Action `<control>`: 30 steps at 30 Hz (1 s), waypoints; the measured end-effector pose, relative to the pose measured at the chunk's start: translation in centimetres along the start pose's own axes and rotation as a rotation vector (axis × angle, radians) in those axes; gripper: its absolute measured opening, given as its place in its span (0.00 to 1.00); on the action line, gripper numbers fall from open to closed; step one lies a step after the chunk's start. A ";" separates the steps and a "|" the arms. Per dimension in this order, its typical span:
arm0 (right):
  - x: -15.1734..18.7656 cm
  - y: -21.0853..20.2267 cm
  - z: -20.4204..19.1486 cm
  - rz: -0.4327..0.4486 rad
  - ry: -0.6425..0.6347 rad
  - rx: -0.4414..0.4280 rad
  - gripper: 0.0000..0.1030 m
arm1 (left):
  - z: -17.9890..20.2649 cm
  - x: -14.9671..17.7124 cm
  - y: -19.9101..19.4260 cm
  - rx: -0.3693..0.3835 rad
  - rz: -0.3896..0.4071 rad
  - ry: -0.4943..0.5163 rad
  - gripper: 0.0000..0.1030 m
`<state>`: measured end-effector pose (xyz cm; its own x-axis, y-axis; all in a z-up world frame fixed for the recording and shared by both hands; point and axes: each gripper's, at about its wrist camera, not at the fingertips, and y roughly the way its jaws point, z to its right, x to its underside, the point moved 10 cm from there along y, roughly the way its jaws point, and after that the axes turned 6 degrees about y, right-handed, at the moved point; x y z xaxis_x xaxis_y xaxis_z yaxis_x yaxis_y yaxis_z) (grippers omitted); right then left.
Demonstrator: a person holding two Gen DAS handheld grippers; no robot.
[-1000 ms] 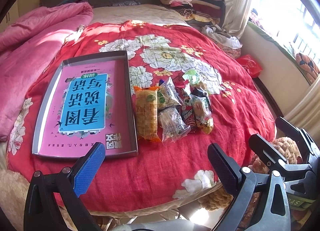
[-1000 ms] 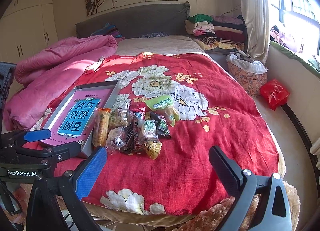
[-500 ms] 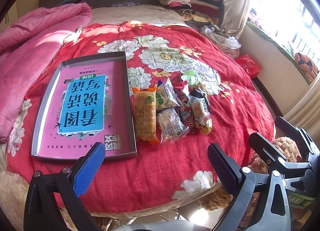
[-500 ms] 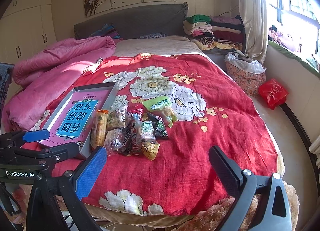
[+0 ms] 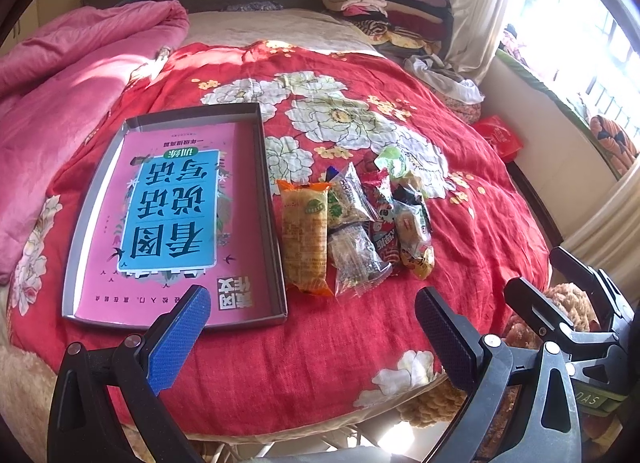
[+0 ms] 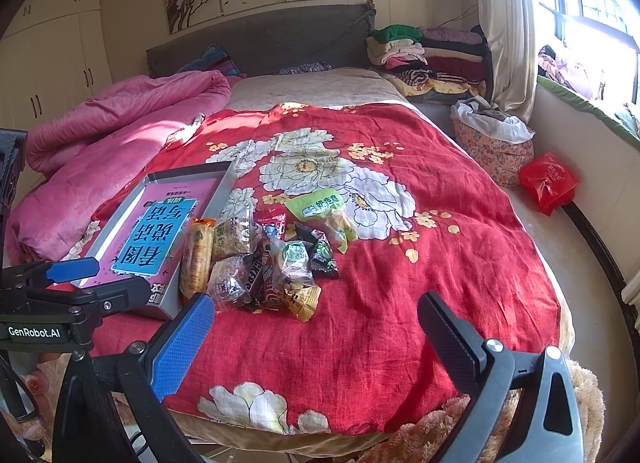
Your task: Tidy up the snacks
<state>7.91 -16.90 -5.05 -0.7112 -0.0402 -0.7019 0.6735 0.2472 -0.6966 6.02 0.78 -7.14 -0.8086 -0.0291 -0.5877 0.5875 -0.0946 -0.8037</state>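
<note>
On the bed (image 5: 360,363), a grey tray (image 5: 72,263) lies toward the left edge, holding a pink book (image 5: 172,215). Just beside its right rim sits the heap of snacks (image 5: 356,223). Both the left tool (image 5: 312,327) and the right tool (image 6: 316,335) hang over the bed's near edge, fingers apart and holding nothing.

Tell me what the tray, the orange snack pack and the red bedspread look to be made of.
Tray: likely thin metal, matte grey walls, crisp folded corners.
Orange snack pack: glossy plastic film, crimped ends, highlights.
Red bedspread: woven cloth, perhaps cotton or linen, matte and finely wrinkled.

Red floral bedspread (image 5: 460,263), pink tray (image 5: 268,199).
</note>
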 end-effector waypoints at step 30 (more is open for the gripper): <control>0.4 4.4 -1.3 -0.068 -0.020 -0.075 1.00 | -1.5 -2.8 4.5 0.097 -0.026 -0.031 0.99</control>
<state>10.34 -14.58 -8.19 -0.7500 -0.0785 -0.6568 0.6063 0.3152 -0.7301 11.01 1.95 -9.24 -0.8250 -0.0565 -0.5623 0.5617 -0.1916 -0.8048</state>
